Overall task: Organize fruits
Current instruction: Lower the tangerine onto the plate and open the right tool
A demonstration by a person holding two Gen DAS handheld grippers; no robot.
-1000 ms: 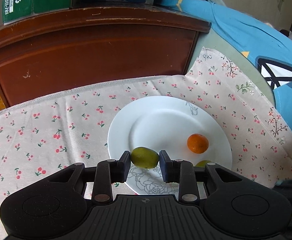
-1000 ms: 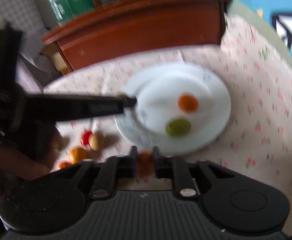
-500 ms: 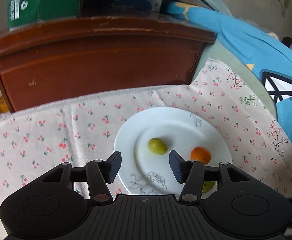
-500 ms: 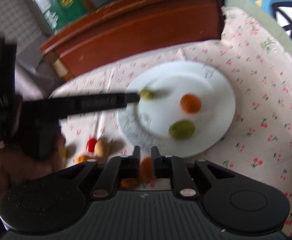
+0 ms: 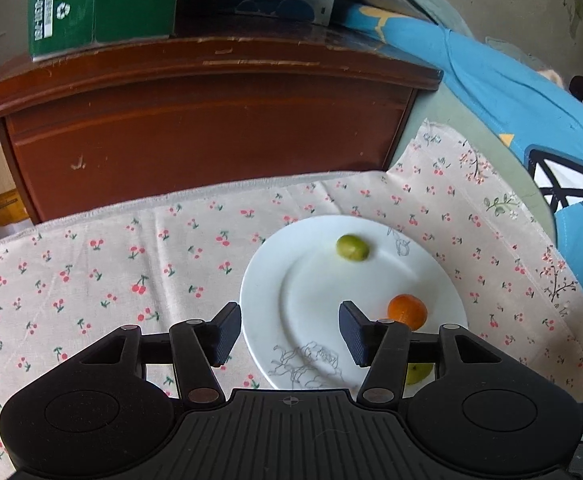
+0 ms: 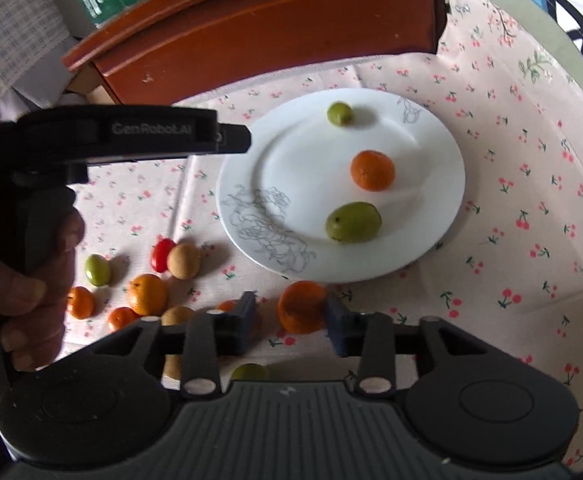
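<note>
Reading "GenRobot.AI", the left gripper (image 6: 247, 138) stands empty, apart; the right gripper (image 6: 291, 320) is opening, seemingly off an orange (image 6: 301, 306).

Your white plate (image 6: 443, 184) holds three fruits, all apart: a small green one (image 6: 339, 113) by the far rim, an orange (image 6: 372, 170) mid-plate, a larger green one (image 6: 353, 222) nearer you. Another orange (image 6: 301, 307) lies on the cloth just off the near rim. To the left, small oranges, tan, green and red fruits (image 6: 147, 280) cluster together.
</note>
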